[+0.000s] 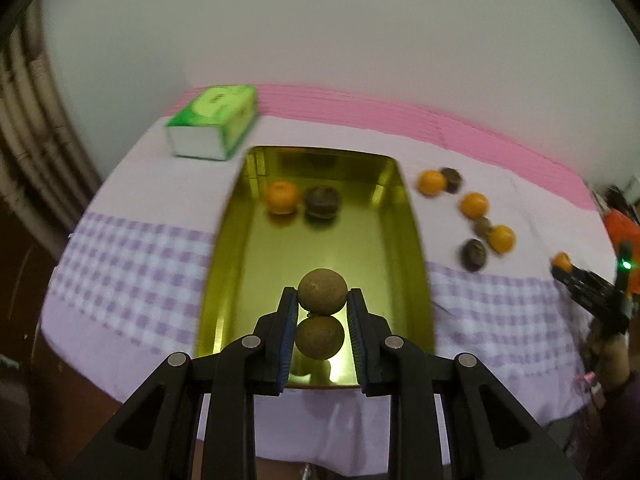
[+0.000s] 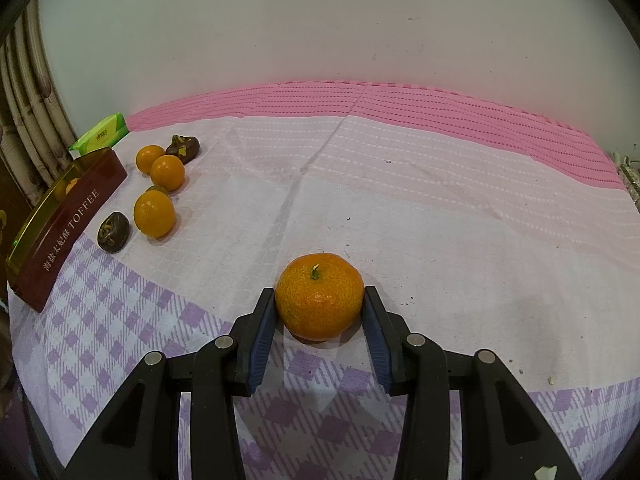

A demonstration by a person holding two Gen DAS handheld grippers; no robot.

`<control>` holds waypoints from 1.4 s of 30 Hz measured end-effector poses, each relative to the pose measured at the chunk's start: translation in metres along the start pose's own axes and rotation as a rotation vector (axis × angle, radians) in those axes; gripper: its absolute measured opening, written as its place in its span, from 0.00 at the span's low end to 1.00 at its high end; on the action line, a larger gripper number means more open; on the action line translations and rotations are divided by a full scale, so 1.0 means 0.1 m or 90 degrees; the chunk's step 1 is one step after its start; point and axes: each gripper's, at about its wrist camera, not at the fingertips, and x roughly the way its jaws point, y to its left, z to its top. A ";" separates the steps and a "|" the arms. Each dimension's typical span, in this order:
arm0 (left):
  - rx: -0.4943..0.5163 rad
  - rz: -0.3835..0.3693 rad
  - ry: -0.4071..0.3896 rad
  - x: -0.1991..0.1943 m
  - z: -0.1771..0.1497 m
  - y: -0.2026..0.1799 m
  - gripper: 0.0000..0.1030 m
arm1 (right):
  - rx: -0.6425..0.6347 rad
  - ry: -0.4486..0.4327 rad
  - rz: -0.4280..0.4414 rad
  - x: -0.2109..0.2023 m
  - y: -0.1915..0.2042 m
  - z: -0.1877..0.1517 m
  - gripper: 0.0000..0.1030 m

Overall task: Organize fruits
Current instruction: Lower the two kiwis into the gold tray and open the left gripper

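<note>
Left gripper [image 1: 322, 304] clamps a pair of round brown rough-skinned fruits [image 1: 322, 297], joined one behind the other; the pair's long axis runs along the gripper's pointing line, front fruit poking out past the fingertips, rear one back between the blue pads. Pads press on both sides, narrow grip. The gripper hangs over the near end of the gold-lined rectangular metal tin [image 1: 412, 240], whose long axis runs straight ahead. At the tin's far end sit a small orange mandarin [image 1: 282, 197] and, touching its right side, a dark wrinkled round fruit [image 1: 321, 202]. Green tissue pack [image 1: 214, 120] lies ahead left, beyond the tin.

Right gripper [image 2: 319, 300] grips a round orange mandarin with green stem [image 2: 319, 297], stem pointing up and slightly away, fruit resting on the lilac-checked cloth on the bench [image 2: 440, 208]. Both pads touch its sides. Ahead and far left of this gripper: loose cluster of mandarins [image 2: 154, 213] and dark wrinkled fruits [image 2: 113, 231], just beside the tin's maroon wall.
</note>
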 end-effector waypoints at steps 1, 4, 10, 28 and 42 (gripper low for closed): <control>-0.003 0.011 -0.005 0.01 0.00 0.03 0.25 | 0.000 0.000 0.000 0.00 0.00 0.00 0.39; -0.006 0.031 -0.016 0.10 -0.01 0.06 0.25 | -0.002 0.001 -0.002 0.01 0.00 0.00 0.39; 0.013 0.068 -0.011 0.38 0.10 0.03 0.25 | -0.007 0.002 -0.009 0.01 0.02 0.00 0.39; 0.040 0.120 0.012 0.83 0.36 -0.01 0.25 | -0.009 0.003 -0.014 0.01 0.03 0.00 0.39; 0.041 0.130 0.028 0.98 0.41 -0.01 0.25 | -0.010 0.004 -0.015 0.01 0.00 -0.01 0.39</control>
